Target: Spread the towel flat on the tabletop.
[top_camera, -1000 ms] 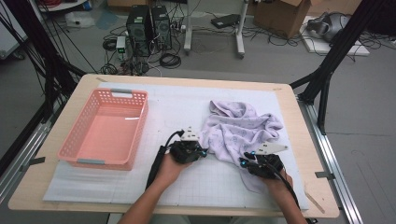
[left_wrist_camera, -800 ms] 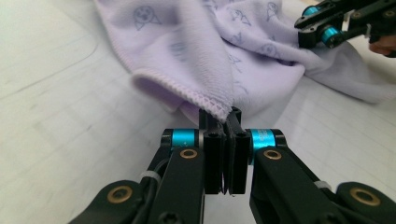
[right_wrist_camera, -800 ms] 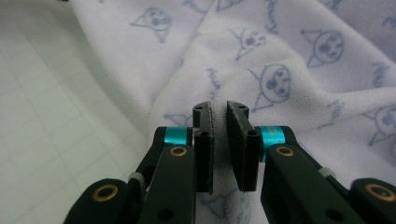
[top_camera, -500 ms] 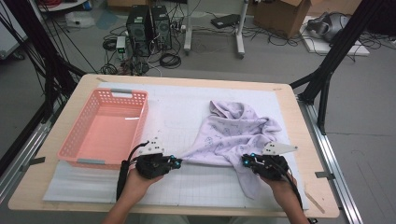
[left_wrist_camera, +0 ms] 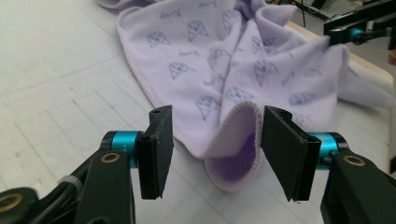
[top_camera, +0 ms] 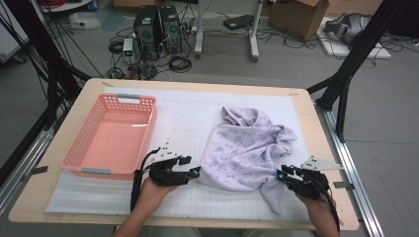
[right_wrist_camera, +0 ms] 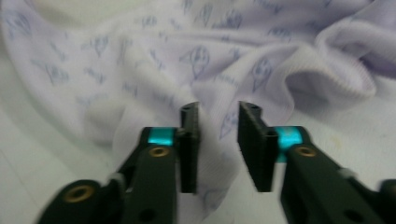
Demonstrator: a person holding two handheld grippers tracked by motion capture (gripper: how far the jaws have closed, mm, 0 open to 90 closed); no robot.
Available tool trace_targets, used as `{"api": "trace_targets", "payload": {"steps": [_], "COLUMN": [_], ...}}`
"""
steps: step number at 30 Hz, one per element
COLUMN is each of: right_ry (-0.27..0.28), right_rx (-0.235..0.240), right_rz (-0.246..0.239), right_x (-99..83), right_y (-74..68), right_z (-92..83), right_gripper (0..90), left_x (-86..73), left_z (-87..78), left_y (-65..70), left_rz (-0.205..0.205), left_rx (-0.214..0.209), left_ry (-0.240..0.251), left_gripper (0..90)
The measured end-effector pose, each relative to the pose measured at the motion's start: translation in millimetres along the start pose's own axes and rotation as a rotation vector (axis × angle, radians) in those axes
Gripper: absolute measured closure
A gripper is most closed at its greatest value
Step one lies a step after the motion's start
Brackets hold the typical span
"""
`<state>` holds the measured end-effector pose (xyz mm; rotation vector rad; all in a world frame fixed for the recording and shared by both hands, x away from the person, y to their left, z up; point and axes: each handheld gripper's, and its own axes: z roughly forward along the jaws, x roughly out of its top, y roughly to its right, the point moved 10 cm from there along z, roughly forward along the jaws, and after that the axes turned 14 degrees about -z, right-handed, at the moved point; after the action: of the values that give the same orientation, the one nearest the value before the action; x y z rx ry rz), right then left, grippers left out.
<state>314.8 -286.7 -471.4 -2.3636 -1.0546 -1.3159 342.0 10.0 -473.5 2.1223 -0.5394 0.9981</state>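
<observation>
Jaws of the left gripper point(left_wrist_camera: 212, 151) are just opening around a folded corner of the lilac cloth point(top_camera: 247, 153) lying on the surface point(top_camera: 197, 113), while the right gripper's point(right_wrist_camera: 218, 144) are parting over its other edge.

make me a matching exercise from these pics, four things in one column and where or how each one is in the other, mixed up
Things:
1. basket
2. cloth
3. left hand-held gripper
4. right hand-held gripper

Places or states:
A. lilac with a small print, rumpled on the right half of the mat
B. jaws open, a folded cloth corner between them, pads not pressing
C. pink, on the left part of the table
D. at the cloth's near right edge, jaws apart with cloth between them

Pairs: 1-C, 2-A, 3-B, 4-D
</observation>
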Motion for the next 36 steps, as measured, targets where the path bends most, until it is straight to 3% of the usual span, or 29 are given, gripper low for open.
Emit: {"api": "trace_targets", "payload": {"steps": [3,7,11,13,16,18,19,21,22,23,25,27,30,33,36], "right_ry": [0.039,-0.015,-0.060,-0.111,-0.165,-0.149,-0.149,-0.152,-0.144,-0.133,-0.093,-0.083,-0.073,-0.071,-0.065], "right_rx": [-0.013,-0.007,0.003,0.000,0.019,0.034,0.045,0.051,0.057,0.050,0.015,-0.014,-0.070,-0.113,-0.139], "right_rz": [0.013,-0.002,-0.012,-0.051,-0.067,-0.079,-0.083,-0.092,-0.084,-0.078,-0.063,-0.070,-0.088,-0.088,-0.072], "right_x": [9.6,7.5,7.6,5.3,-0.9,1.0,1.2,2.2,4.2,6.5,15.6,21.8,32.1,39.7,44.5], "right_y": [2.3,1.4,1.9,1.2,-0.6,-0.1,-0.3,1.9,4.4,7.6,20.1,29.8,44.2,57.7,67.5], "right_z": [2.1,19.6,44.7,59.9,75.2,76.7,76.0,76.7,77.8,79.0,83.2,88.5,97.2,106.3,113.6], "right_gripper": [58.8,53.3,49.0,49.4,55.1,66.1,76.1,81.3,81.9,82.1,82.1,82.0,81.9,81.9,81.6], "left_x": [2.3,-2.6,11.2,15.4,7.1,3.8,4.0,5.2,5.7,5.8,12.8,23.8,41.3,56.0,60.3], "left_z": [21.4,45.6,54.3,58.6,71.2,75.9,76.3,75.0,74.4,74.7,74.9,73.3,71.4,71.8,75.7], "left_y": [-8.7,-13.4,-9.9,-11.2,-16.1,-16.4,-16.3,-20.4,-20.4,-20.4,-25.8,-36.4,-50.2,-59.2,-72.2], "left_rz": [-0.009,-0.012,0.005,0.030,0.034,0.060,0.074,0.129,0.114,0.104,0.106,0.056,0.025,0.030,0.010], "left_rx": [0.031,0.050,0.065,0.088,0.111,0.125,0.140,0.187,0.166,0.144,0.167,0.190,0.231,0.268,0.315], "left_ry": [-0.021,-0.087,-0.050,-0.044,-0.138,-0.158,-0.156,-0.150,-0.154,-0.165,-0.133,-0.082,-0.013,0.073,0.077], "left_gripper": [42.1,39.6,37.4,37.5,37.2,37.8,40.0,54.8,67.3,87.2,87.0,87.2,87.3,87.3,87.3]}}
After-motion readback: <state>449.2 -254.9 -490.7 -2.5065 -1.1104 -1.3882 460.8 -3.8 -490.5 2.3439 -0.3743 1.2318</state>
